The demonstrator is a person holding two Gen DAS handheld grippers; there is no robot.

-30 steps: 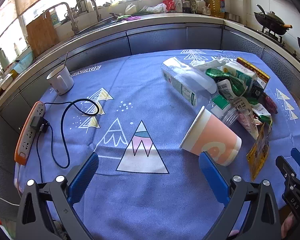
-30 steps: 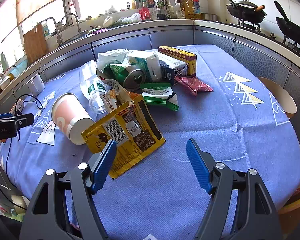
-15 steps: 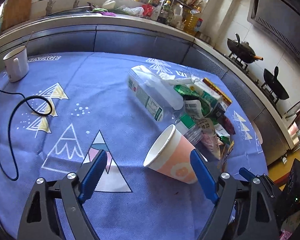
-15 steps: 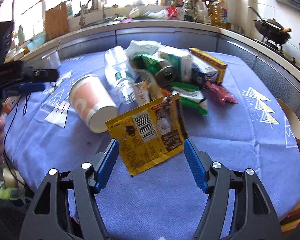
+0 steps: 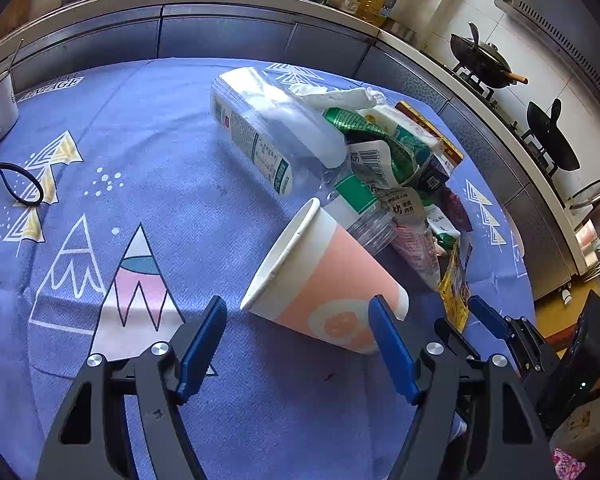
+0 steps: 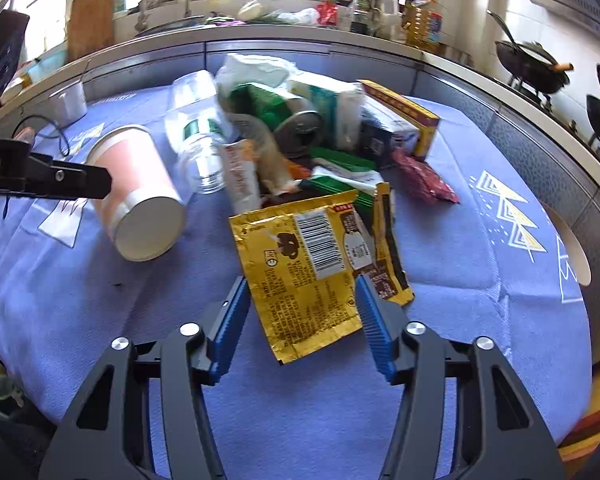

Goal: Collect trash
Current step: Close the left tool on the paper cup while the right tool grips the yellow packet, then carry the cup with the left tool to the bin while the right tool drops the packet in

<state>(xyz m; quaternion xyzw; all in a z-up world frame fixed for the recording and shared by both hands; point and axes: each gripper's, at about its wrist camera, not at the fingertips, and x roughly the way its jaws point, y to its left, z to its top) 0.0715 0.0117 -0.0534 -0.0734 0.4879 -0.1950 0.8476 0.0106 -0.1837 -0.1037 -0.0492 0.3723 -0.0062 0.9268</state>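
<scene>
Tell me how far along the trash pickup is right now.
Nothing looks collected yet. The left gripper is open around the tipped pink paper cup, and the right gripper is open around the yellow snack wrapper; neither is clamped. The rest of the pile, including the plastic bottle and green can, is on the blue tablecloth.

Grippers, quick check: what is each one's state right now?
Left gripper: open, jaws astride the paper cup, not clamped.
Right gripper: open, jaws either side of the yellow wrapper; grip unclear.
</scene>
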